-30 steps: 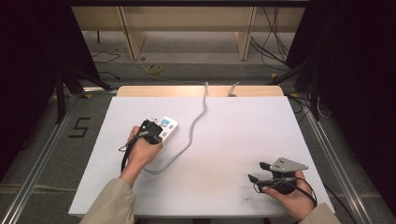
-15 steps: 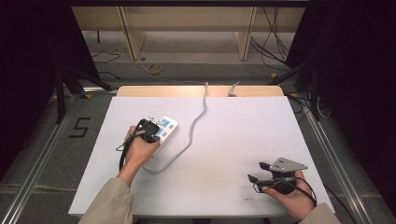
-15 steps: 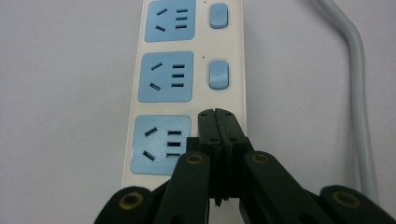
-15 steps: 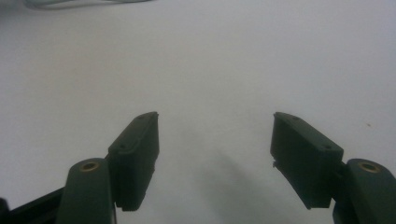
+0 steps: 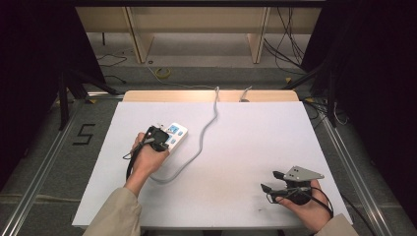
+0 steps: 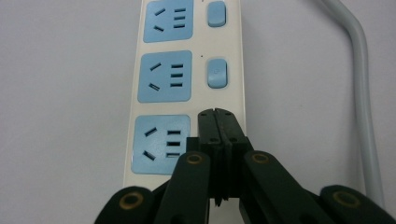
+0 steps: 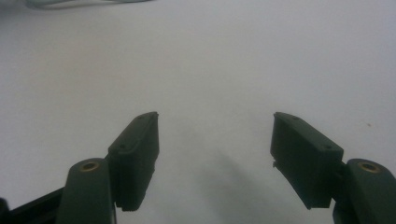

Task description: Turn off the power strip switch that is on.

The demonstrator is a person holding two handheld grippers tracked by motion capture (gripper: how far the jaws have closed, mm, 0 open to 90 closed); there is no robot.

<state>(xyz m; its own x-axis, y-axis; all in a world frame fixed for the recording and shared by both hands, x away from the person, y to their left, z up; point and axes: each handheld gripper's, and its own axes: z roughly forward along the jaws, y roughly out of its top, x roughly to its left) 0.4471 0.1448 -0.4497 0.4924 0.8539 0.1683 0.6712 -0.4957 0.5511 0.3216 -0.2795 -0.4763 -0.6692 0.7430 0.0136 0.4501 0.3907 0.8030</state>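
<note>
Nothing has shifted since a second ago: my left fingers (image 6: pixel 218 122), pressed together, sit on the power strip (image 6: pixel 187 84) where its nearest switch should be, so I judge pressing underway, lifting off next, while my right fingers (image 7: pixel 215 154) rest spread over bare bench (image 5: pixel 246 147).

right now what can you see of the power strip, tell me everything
The power strip is a long cream plastic bar lying flat on the white table, left of centre. Three blue socket faces show, with blue rocker switches beside two. A grey cable leaves it. The shut left gripper tips sit over the nearest socket's switch spot.
</note>
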